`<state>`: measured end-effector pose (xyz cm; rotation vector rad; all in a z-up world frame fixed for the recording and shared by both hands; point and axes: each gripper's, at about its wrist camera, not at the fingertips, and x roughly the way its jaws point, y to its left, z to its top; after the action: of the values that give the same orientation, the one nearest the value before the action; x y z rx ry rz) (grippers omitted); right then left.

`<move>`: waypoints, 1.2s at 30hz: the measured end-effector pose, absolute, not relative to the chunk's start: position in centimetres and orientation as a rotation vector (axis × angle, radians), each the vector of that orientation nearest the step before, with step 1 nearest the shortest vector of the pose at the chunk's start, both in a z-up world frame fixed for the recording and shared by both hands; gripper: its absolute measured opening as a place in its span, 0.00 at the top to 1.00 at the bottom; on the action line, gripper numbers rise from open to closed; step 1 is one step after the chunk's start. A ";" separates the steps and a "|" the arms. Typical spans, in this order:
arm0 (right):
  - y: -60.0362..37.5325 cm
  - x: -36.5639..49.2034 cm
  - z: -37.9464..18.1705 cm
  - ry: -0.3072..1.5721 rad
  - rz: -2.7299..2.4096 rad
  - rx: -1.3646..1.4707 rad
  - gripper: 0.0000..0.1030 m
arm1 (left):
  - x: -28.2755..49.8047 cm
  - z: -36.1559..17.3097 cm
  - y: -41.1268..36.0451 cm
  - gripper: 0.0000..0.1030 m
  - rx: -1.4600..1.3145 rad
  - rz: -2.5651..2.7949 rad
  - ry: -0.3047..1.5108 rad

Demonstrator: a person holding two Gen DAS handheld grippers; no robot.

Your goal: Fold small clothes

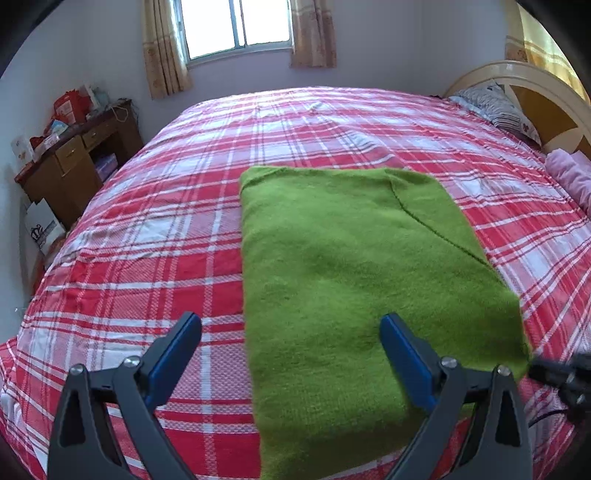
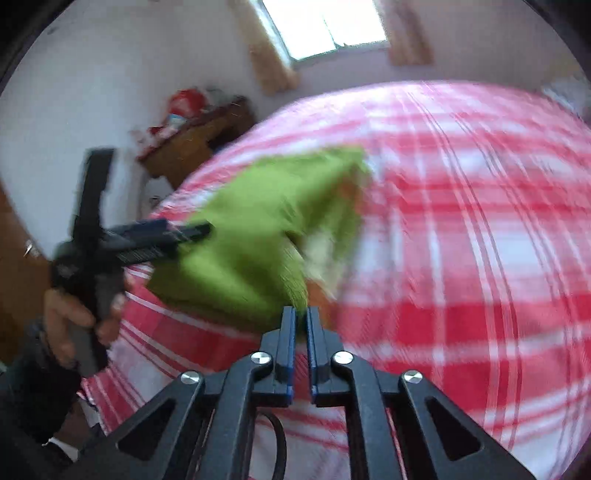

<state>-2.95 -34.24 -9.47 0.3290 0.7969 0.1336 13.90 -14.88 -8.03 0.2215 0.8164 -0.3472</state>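
Note:
A green knitted garment (image 1: 343,258) lies folded into a long rectangle on the red plaid bed sheet (image 1: 147,229). My left gripper (image 1: 291,326) hovers open over its near left edge, one finger above the sheet and the other above the green knit. In the blurred right wrist view my right gripper (image 2: 301,314) is shut on the near corner of the garment (image 2: 251,236), which rises off the sheet. The right gripper (image 1: 561,373) also shows at that corner in the left wrist view. A hand (image 2: 70,317) holds the left gripper (image 2: 195,230) beside the cloth.
A cluttered wooden desk (image 1: 74,158) stands left of the bed, with a paper bag (image 1: 42,225) on the floor beside it. A striped pillow (image 1: 495,107), a headboard (image 1: 535,85) and a pink cloth (image 1: 569,173) are at the far right. A curtained window (image 1: 236,26) is behind.

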 end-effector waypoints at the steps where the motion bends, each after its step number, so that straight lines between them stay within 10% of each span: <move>1: -34.4 -3.1 -10.3 0.828 0.115 0.334 1.00 | 14.0 -8.2 -14.9 0.03 0.214 -0.346 0.820; 23: -33.5 2.2 -5.9 0.690 0.175 0.526 0.97 | 13.6 -7.3 -12.5 0.01 0.095 -0.432 0.762; 24: -33.5 2.3 -6.0 0.699 0.158 0.515 0.83 | 13.9 -7.2 -12.3 0.01 0.088 -0.430 0.766; 25: -33.3 2.4 -6.0 0.707 0.141 0.491 0.43 | 14.1 -7.3 -12.3 0.01 0.085 -0.428 0.769; 27: -33.0 2.1 -5.6 0.679 0.137 0.456 0.17 | 14.3 -7.4 -12.1 0.01 0.077 -0.417 0.768; 30: -32.4 2.4 -4.8 0.666 0.121 0.413 0.18 | 14.5 -7.3 -11.5 0.01 0.044 -0.414 0.760; 33: -31.1 4.1 -4.6 0.698 0.083 0.293 0.58 | 15.0 -6.9 -11.3 0.01 0.037 -0.405 0.752; 36: -30.9 6.7 -6.3 0.775 0.071 0.292 0.58 | 15.5 -6.7 -11.2 0.01 0.056 -0.375 0.745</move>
<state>6.71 -30.94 -6.29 0.2920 0.7748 0.0705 15.51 -11.16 -6.70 0.0561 0.7447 -0.3754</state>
